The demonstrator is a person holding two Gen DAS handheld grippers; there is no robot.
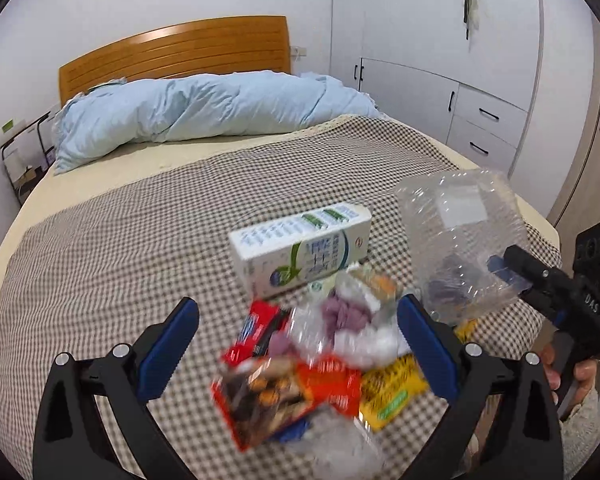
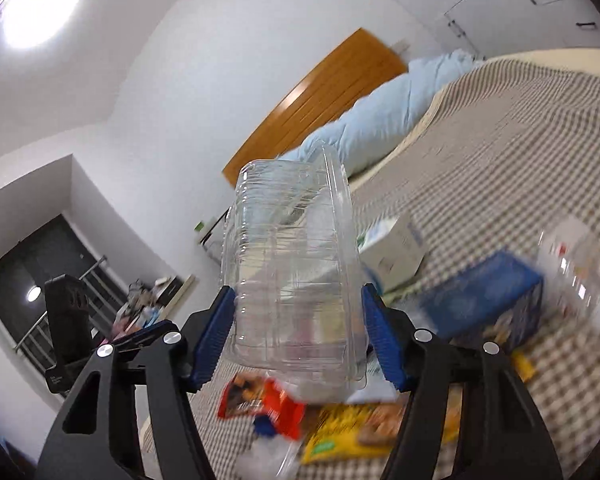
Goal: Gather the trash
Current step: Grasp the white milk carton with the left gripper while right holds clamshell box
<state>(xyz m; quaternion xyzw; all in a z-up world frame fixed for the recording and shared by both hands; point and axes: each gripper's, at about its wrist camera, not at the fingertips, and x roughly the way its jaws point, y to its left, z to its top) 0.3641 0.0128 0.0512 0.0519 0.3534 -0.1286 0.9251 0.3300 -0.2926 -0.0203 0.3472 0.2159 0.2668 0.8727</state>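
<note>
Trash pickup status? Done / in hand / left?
Done: nothing visibly collected; no bin in view.
In hand: right gripper shut on the clear container, held above the bed.
Left: carton, red wrappers, yellow packet, plastic bags in a pile. Left gripper open over it.

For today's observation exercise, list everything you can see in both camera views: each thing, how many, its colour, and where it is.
clear plastic container: one, transparent, between the right gripper's jaws
carton: one, white and green, lying on the bed
wrappers: several, red, orange, yellow, piled on the checked blanket
blue box: one, beside the pile
duvet: one, pale blue, by the wooden headboard
left gripper: open above the pile
right gripper: shut on the container
</note>
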